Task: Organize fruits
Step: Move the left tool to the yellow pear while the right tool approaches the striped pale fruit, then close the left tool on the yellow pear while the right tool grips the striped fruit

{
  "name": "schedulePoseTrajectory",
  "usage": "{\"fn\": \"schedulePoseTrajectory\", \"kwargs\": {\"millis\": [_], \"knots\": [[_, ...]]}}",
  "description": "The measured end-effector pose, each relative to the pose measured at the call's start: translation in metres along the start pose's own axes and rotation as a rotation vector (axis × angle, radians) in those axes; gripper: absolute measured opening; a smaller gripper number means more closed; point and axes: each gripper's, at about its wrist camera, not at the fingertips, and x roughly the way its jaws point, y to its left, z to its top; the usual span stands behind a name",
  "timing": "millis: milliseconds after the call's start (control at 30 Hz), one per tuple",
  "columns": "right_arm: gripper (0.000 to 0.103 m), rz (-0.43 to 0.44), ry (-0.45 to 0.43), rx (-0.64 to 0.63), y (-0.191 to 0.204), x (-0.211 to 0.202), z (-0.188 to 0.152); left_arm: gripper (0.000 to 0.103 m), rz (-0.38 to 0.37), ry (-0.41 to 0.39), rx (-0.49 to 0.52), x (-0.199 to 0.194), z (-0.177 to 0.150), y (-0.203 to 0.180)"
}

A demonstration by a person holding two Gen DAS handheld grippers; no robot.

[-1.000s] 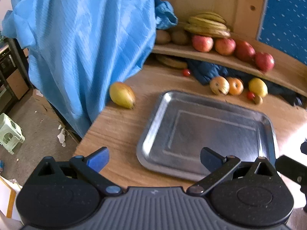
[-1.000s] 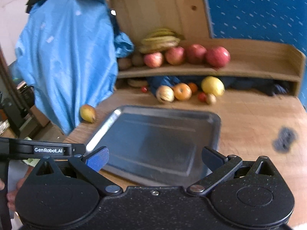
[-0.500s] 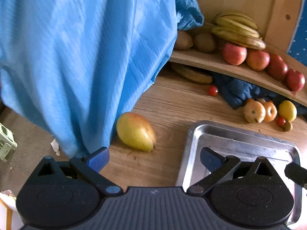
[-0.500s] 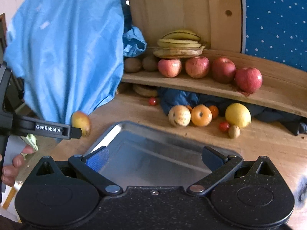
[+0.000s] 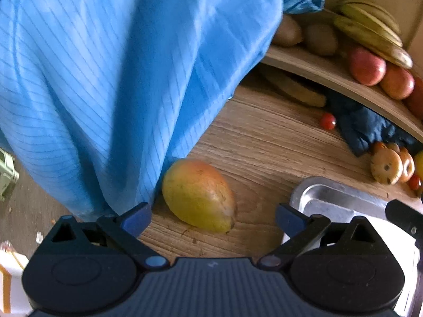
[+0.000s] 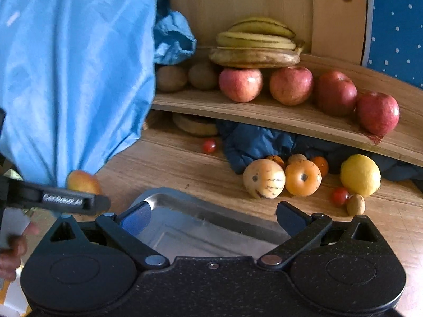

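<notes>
A yellow-orange mango (image 5: 198, 195) lies on the wooden table beside a hanging blue cloth (image 5: 127, 79). My left gripper (image 5: 212, 216) is open just in front of it, the fruit between and slightly beyond the fingertips. The metal tray (image 5: 335, 200) lies to the mango's right. My right gripper (image 6: 211, 215) is open and empty over the tray (image 6: 206, 227). Beyond it lie a pale round fruit (image 6: 263, 178), an orange fruit (image 6: 303, 177), a lemon (image 6: 360, 175) and cherry tomatoes (image 6: 340, 195). The mango (image 6: 82, 182) shows at the left, partly behind the left gripper's finger.
A wooden shelf (image 6: 290, 121) at the back holds red apples (image 6: 290, 85), kiwis (image 6: 185, 78) and bananas (image 6: 256, 43). A dark blue cloth (image 6: 253, 142) lies under it. A hand (image 6: 10, 251) shows at the left edge. The table edge drops to the floor at left.
My left gripper has swung left from the tray and closed in on the mango, which now lies between its open fingers. The right gripper moved forward over the tray toward the shelf.
</notes>
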Motion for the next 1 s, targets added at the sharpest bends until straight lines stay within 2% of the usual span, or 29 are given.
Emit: {"fn": "schedulePoseTrajectory", "kwargs": {"millis": [233,533,667,1000], "knots": [[0.093,-0.051,0.015,0.057,-0.017,0.027,0.014,0.086,0.017,0.022,-0.048,0.011,0.008,0.004],[0.082,-0.115,0.047,0.205,-0.035,0.054,0.017,0.072,0.063,0.043,-0.067,0.019,0.013,0.004],[0.080,-0.112,0.052,0.225,-0.036,0.061,0.018,0.059,0.078,0.029,-0.080,0.020,0.020,0.004],[0.071,-0.113,0.068,0.273,-0.039,0.075,0.016,0.059,0.022,0.030,-0.048,0.023,0.030,-0.006]]}}
